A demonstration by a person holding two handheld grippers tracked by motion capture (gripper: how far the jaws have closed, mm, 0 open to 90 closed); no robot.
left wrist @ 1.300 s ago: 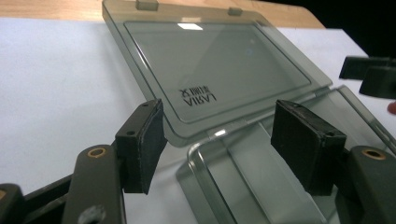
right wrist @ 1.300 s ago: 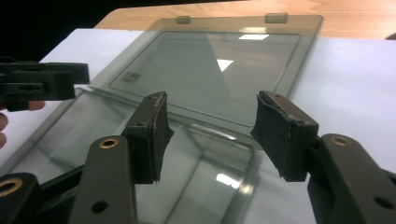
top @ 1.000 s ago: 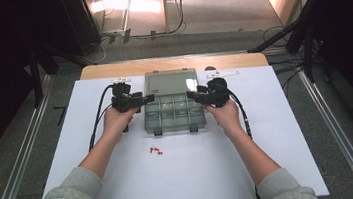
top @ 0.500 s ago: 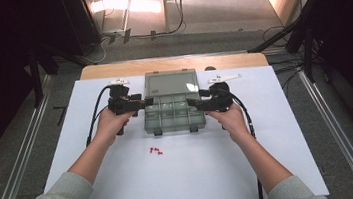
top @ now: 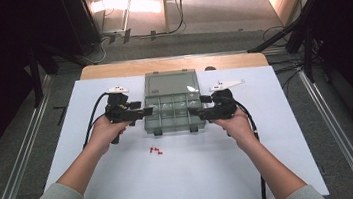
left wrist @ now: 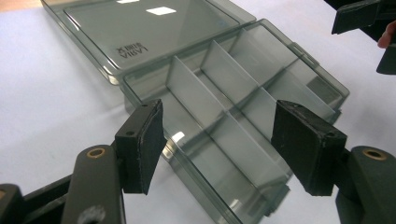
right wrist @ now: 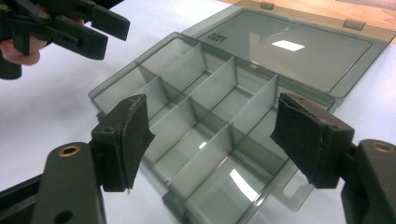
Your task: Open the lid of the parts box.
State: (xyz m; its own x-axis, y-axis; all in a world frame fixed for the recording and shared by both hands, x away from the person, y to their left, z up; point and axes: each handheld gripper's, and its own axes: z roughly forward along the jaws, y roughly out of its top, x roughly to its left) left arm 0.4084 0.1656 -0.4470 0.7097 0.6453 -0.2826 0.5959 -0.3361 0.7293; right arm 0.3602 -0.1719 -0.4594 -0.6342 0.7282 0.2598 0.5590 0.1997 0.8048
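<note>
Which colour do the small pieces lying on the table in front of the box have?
Red. The pieces show best in the high view.

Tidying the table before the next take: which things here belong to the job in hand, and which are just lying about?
In the job:
compartment box, lid open
left gripper
right gripper

Lying about:
small red pieces on the white table cover

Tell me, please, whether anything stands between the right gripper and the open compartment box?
Nothing visible does: the right gripper hangs with jaws apart at the compartment box, its jaws having just been opening, with no other object between them.
</note>
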